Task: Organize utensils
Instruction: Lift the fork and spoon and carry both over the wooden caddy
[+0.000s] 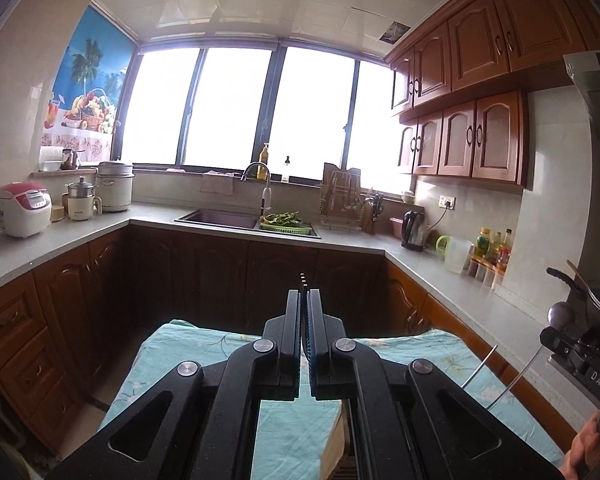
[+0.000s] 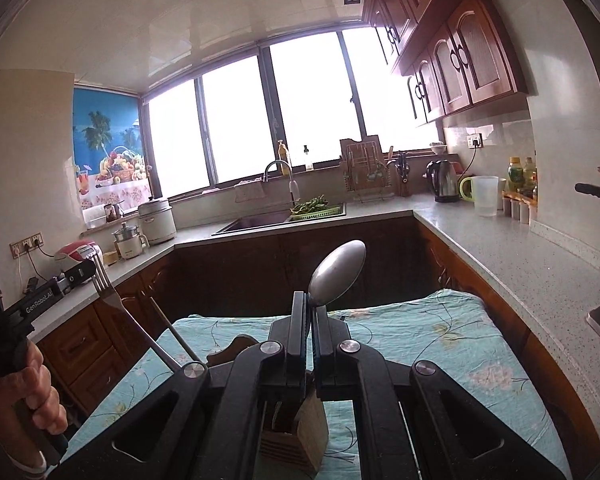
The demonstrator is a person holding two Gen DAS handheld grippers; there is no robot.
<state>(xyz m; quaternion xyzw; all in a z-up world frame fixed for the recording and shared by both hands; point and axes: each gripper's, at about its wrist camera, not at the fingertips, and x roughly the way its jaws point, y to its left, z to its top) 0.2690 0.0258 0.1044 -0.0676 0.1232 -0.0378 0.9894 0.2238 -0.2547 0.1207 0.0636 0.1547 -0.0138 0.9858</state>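
The right tool (image 2: 311, 312) is closed on the neck of a spoon (image 2: 337, 274). The bowl stands above the fingertips and leans slightly right; the handle is hidden between the jaws. The wooden utensil holder (image 2: 300, 438) sits directly below this tool, on the near part of the cloth-covered desk (image 2: 420, 344). The spoon's long axis is near vertical, so the handle appears to point down at the holder's slots.

The left tool (image 1: 304, 300) is closed on a fork (image 2: 100, 276), gripped near the head with tines up. Its handle slants down and right toward the holder. In the left wrist view only the tine tips show above the fingertips.

Judgement: the right tool is nearer the holder and better aligned for a straight descent.
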